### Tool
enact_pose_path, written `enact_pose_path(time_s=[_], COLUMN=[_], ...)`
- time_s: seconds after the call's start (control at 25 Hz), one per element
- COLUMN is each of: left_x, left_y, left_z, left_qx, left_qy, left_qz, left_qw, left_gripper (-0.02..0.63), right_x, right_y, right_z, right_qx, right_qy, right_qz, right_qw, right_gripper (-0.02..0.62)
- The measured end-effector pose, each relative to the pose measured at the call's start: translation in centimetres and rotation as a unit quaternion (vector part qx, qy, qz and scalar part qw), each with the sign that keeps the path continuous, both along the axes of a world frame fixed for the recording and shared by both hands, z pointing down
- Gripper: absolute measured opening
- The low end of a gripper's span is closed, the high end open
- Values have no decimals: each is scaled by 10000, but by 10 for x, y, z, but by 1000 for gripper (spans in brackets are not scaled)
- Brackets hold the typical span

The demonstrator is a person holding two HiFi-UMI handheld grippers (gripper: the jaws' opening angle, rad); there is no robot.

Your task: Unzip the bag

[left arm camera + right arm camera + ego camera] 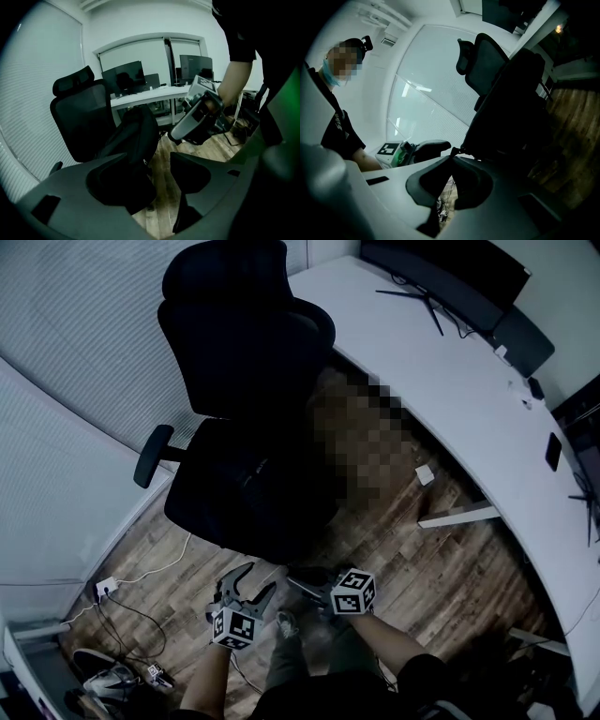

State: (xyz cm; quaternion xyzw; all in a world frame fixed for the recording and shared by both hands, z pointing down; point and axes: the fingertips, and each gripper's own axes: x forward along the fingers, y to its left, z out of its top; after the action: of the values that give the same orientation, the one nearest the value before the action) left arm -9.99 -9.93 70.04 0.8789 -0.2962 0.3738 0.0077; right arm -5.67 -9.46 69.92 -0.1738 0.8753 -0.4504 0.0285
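Observation:
A black bag (248,488) sits on the seat of a black office chair (239,324). My left gripper (258,577) hovers just in front of the seat with its jaws open and nothing between them. In the left gripper view the bag (136,136) lies beyond the open left gripper (148,157), and the right gripper (174,136) points at the bag from the right, a little apart from it. My right gripper (451,158) is shut. A small tab on the bag (520,103) shows just above its tips; contact cannot be told.
A long white desk (450,381) with monitors curves along the right. On the wooden floor lie a power strip with cables (108,589), shoes (103,676) and a small white box (425,474). White blinds close off the left side.

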Motion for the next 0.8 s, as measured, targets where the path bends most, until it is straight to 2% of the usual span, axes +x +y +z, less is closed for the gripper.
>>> enact_pose_path(time_s=[0.28,0.56,0.64,0.76,0.8], left_x=[14,26,26,23,22], left_y=[-18,-30,-35,-43,-43], left_z=[27,41,39,36,37], left_qx=[193,512,562,693,750], left_qy=[-493,-921,-931,-1021,-1084], left_qz=[385,801,738,693,725], left_qw=[9979,9912,9913,9899,9886], left_gripper=[291,290,258,164,159], right_x=[0,6,7,7,7], right_y=[-5,-7,-7,-10,-11], right_z=[-2,-2,-2,-3,-4], right_qx=[-125,-297,-360,-474,-508], right_qy=[-149,-354,-416,-525,-564], right_qz=[-257,-417,-448,-453,-445], right_qw=[9995,9981,9975,9965,9961], right_gripper=[48,48,48,48,48])
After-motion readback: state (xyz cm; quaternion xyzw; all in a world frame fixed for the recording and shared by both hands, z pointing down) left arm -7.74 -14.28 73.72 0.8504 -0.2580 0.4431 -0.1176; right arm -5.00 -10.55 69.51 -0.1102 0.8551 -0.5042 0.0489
